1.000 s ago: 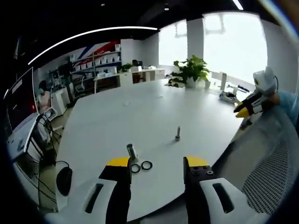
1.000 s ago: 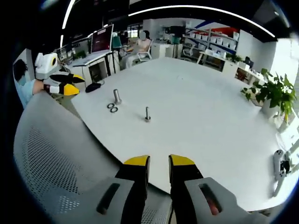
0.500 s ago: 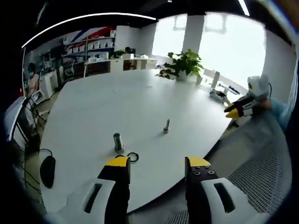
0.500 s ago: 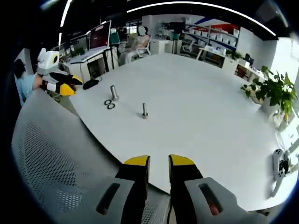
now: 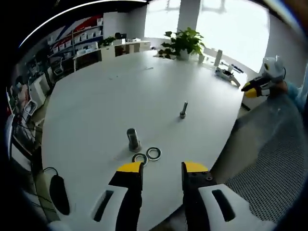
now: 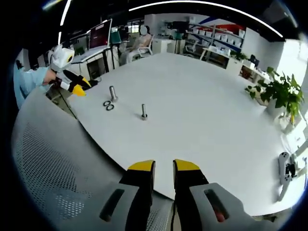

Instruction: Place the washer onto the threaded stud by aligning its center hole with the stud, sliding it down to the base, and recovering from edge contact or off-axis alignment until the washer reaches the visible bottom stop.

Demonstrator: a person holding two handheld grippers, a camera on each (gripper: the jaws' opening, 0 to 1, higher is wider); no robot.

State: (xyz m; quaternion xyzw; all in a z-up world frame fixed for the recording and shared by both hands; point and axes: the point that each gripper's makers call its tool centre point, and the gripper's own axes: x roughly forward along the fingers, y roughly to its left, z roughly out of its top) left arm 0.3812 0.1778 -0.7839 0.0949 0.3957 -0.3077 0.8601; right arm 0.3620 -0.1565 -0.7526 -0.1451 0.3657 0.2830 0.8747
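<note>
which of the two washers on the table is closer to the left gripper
The washer just ahead of the left gripper, by the thick stud's base; the other washer lies beyond it.

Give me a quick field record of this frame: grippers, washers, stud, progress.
left gripper: open, empty, low over the table edge near the washers
right gripper: open, empty, over the chair back, away from the parts
washers: two, flat on the white table, side by side
threaded stud: upright, bare
metal cylinder: upright beside the washers
progress: no washer picked up
</note>
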